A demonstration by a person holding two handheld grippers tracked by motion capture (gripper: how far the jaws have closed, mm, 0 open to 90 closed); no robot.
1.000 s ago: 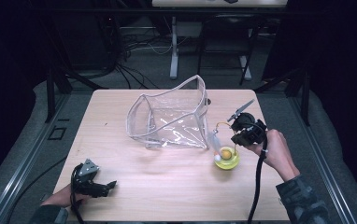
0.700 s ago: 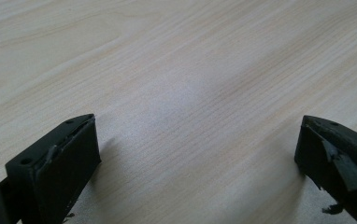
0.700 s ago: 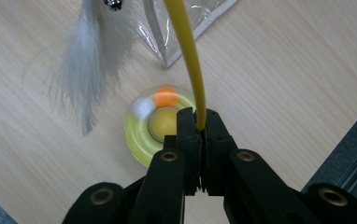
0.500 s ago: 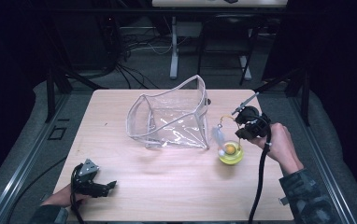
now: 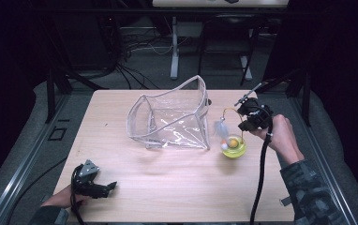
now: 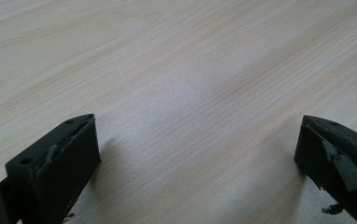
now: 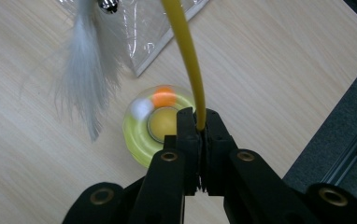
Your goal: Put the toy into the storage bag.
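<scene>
A: What's the right gripper got?

B: It's pinched tight on a thin yellow wire. The wire bends up and over, and a white feather hangs off the far end. It's a cat toy, I think.

A: And the round thing?

B: That's the toy's yellow base, w/ a little orange ball and a white ball in it. It's just under the jaws, maybe lifted a bit off the table. Can't tell if it touches.

A: Will it be hard to hold?

B: Prob not heavy. The wire looks springy, so the feather will wobble and swing. The feather is soft and floppy, no good to grab. The wire is skinny and smooth, so it could slip or twist. Best to hold it low, near the base, like now.

A: Where's the toy vs. the bag?

B: Just to the right of the clear plastic bag, which stands open in the middle of the table. The feather hangs right by the bag's edge.

A: And the left gripper?

B: Way off at the near left corner, low over the table. Its jaws are spread wide w/ nothing in them, just bare wood between. It's well apart from the toy.
</scene>
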